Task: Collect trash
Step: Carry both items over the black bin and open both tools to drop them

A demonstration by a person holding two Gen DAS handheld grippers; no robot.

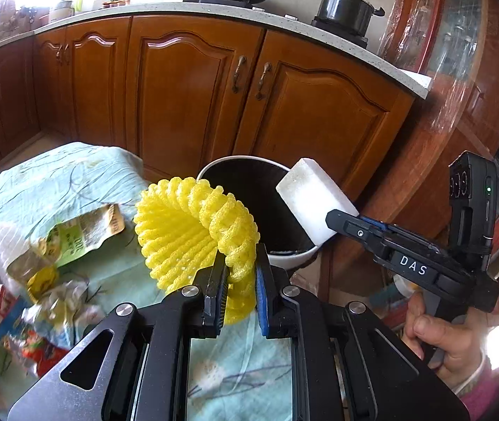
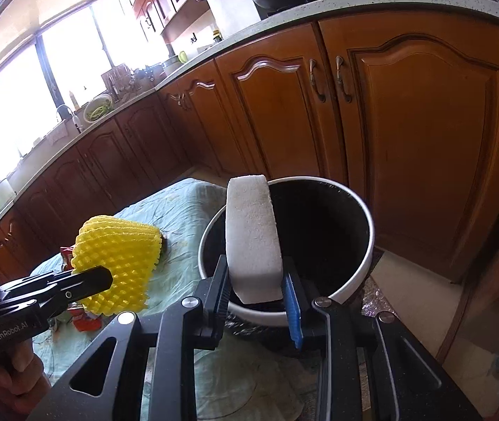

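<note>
Kitchen with brown wooden cabinets [image 1: 193,80], pale green cloth-covered table [image 1: 73,182].
Left gripper [image 1: 242,280] pinches yellow foam fruit net [image 1: 186,224]; right gripper [image 2: 256,287] clamps white foam block [image 2: 253,235] over white-rimmed bin [image 2: 361,256].

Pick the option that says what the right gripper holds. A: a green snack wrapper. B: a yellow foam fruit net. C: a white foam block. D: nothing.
C: the right gripper is clamped on the white foam block in front of the bin, while the yellow foam net sits in the left gripper.
</note>
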